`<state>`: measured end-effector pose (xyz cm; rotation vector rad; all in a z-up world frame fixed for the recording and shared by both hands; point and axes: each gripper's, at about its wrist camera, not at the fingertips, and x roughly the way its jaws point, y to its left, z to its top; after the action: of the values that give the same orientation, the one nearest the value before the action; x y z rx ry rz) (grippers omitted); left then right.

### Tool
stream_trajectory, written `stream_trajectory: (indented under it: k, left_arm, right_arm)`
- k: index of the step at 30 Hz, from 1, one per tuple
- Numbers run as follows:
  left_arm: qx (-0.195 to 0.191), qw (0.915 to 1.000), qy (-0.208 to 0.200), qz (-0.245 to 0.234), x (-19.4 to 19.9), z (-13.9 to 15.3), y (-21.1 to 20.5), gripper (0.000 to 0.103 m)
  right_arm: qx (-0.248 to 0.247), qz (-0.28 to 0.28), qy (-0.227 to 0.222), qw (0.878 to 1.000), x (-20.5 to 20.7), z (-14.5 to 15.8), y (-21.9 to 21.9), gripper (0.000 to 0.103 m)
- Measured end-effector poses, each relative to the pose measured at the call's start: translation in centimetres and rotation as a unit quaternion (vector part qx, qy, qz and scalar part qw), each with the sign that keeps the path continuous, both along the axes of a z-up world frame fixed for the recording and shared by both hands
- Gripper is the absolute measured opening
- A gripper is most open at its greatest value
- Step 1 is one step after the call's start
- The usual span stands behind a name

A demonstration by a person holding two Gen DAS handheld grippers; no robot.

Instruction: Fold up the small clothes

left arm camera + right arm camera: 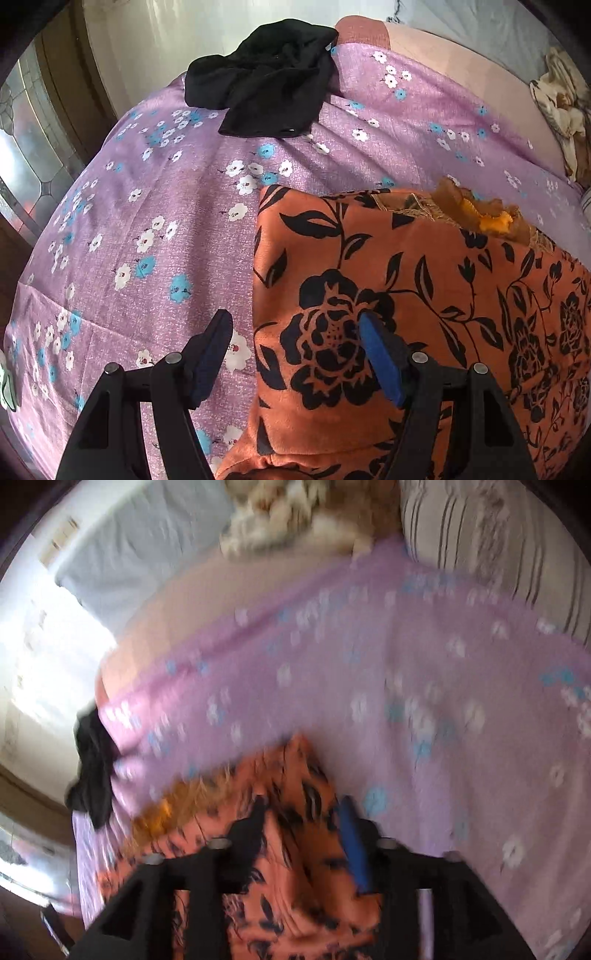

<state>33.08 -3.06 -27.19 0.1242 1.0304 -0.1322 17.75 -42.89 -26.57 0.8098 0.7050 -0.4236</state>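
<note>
The orange cloth with black flowers [424, 295] lies flat on the purple bed sheet with small flowers [147, 221], on the near side of the bed. It looks partly folded already, with a straight left edge and a square far corner. A frilly golden trim [476, 210] pokes out at its far edge. A black garment [266, 81] sits crumpled far away, near the bed's far edge.

The left gripper [295, 354] hangs over the cloth's left edge with its claw spread wide and nothing in it. One finger is over the sheet, the other over the cloth. The right gripper [306, 834] is over the cloth's right end, claw partly spread. That view is blurry, but the pads do not seem to pinch the cloth.

What could go wrong: if the left claw bites down here, it may grab the sheet too and drag it along. A fast right hand could tug the fold crooked. The trim could slip out and spoil the neat shape.

The cloth's long side seems to run left to right across the bed, with the trim end pointing away
</note>
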Motion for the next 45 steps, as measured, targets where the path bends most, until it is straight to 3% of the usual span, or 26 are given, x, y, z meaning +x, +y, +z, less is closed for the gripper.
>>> stream_trajectory:
  k: [2,4,6,9,11,15,17,20,23,27,29,30,32,36,41,44,45]
  left_arm:
    - [-0.005,1.0,0.006,0.002,0.1,-0.3,0.1,0.072]
    - [-0.01,0.9998,0.02,0.003,0.3,-0.9,0.0,0.072]
    - [-0.015,0.9995,0.028,0.005,0.4,-1.3,0.0,0.072]
    - [-0.017,0.9994,0.03,0.001,0.4,-1.2,0.1,0.072]
    - [-0.023,0.9991,0.034,0.002,0.6,-1.2,0.3,0.072]
    - [-0.036,0.9993,0.011,0.0,0.6,-0.1,0.5,0.072]
    - [-0.037,0.9993,-0.002,-0.001,0.6,0.4,0.3,0.072]
    - [-0.046,0.9989,0.001,0.003,0.8,0.4,0.2,0.072]
    - [-0.013,0.9997,0.019,-0.01,0.6,-0.7,-0.7,0.072]
    - [0.005,0.9998,0.018,-0.007,0.2,-1.5,-0.9,0.081]
    - [-0.004,0.9995,0.03,0.002,0.3,-1.8,-0.4,0.088]
    - [-0.011,0.9993,0.035,0.008,0.3,-2.0,-0.1,0.09]
    - [-0.03,0.9984,0.043,0.024,0.4,-2.4,0.6,0.096]
    - [-0.019,0.9987,0.032,0.033,0.2,-2.7,0.3,0.103]
    - [-0.012,0.9985,0.015,0.051,0.0,-3.1,-0.2,0.103]
    - [-0.011,0.9989,-0.001,0.045,-0.4,-3.2,-0.2,0.103]
    - [-0.012,0.999,-0.003,0.043,-0.5,-3.1,-0.2,0.103]
  right_arm:
    - [0.012,0.055,-0.053,0.997,1.1,0.6,0.8,0.052]
    - [0.039,0.099,-0.077,0.991,2.8,0.1,1.7,0.05]
    - [0.052,0.121,-0.061,0.989,4.2,-1.7,2.7,0.049]
    - [0.047,0.127,0.019,0.991,7.2,-5.4,3.7,0.045]
    - [0.044,0.118,-0.001,0.992,7.9,-6.0,2.9,0.043]
    - [0.071,0.098,-0.012,0.993,7.5,-5.6,2.4,0.045]
    - [0.057,0.099,-0.023,0.993,7.2,-4.2,2.8,0.047]
    - [0.049,0.137,-0.039,0.989,6.9,-1.8,4.2,0.047]
    - [0.035,0.179,-0.018,0.983,6.0,-0.7,5.7,0.047]
    - [0.036,0.237,0.083,0.967,4.8,-3.2,7.5,0.046]
    - [0.053,0.238,0.123,0.962,4.6,-5.5,7.1,0.031]
    - [0.053,0.233,0.119,0.964,4.4,-5.5,6.7,0.028]
    - [0.071,0.226,0.105,0.966,4.0,-4.9,5.8,0.028]
    - [0.045,0.196,0.047,0.978,4.3,-2.5,4.6,0.032]
    - [0.012,0.185,-0.003,0.983,7.5,-2.6,5.2,0.032]
    - [0.011,0.186,0.04,0.982,9.3,-5.4,5.9,0.03]
    - [0.011,0.183,0.033,0.982,9.1,-5.7,5.5,0.03]
